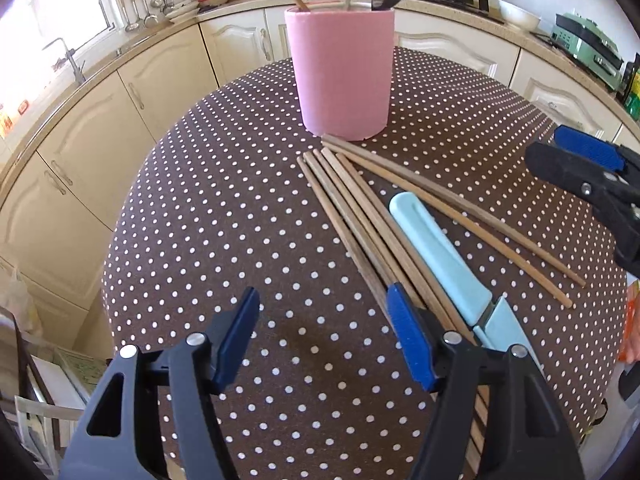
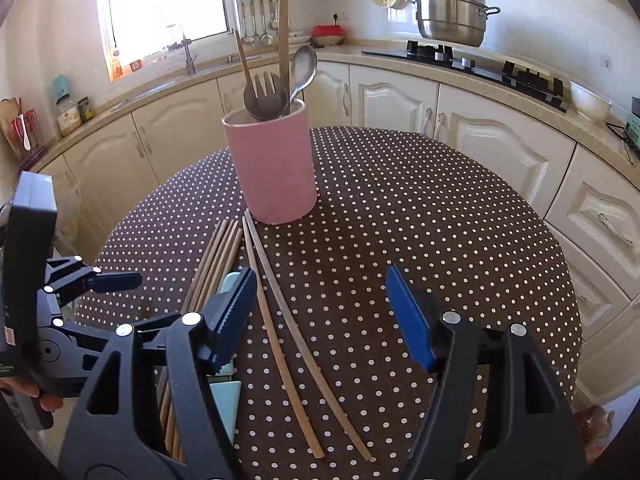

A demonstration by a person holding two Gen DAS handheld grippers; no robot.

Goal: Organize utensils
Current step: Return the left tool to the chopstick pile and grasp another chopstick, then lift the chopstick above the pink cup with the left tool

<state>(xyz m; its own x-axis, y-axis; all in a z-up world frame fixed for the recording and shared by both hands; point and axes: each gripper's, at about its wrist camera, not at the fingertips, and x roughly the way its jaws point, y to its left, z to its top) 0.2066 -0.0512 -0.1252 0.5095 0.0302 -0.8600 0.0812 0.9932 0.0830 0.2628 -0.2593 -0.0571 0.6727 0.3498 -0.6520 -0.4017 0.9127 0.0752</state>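
Utensils: holder part-filled, loose pieces waiting on the table (image 2: pixel 440 208).

Left gripper (image 1: pixel 324 328) is hovering open, empty, beside four chopsticks (image 1: pixel 352 216); knife (image 1: pixel 444 260) and two chopsticks (image 2: pixel 280 320) are lying mid-table toward the near edge; right gripper (image 2: pixel 320 312) is straddling that pair, jaws parted, likely for pickup; cup (image 2: pixel 272 164) is standing toward the far edge.

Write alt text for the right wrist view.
The right gripper, jaws open and empty, hovers over two chopsticks on a dotted table. Behind them, a pink holder holds utensils; more chopsticks lie left.
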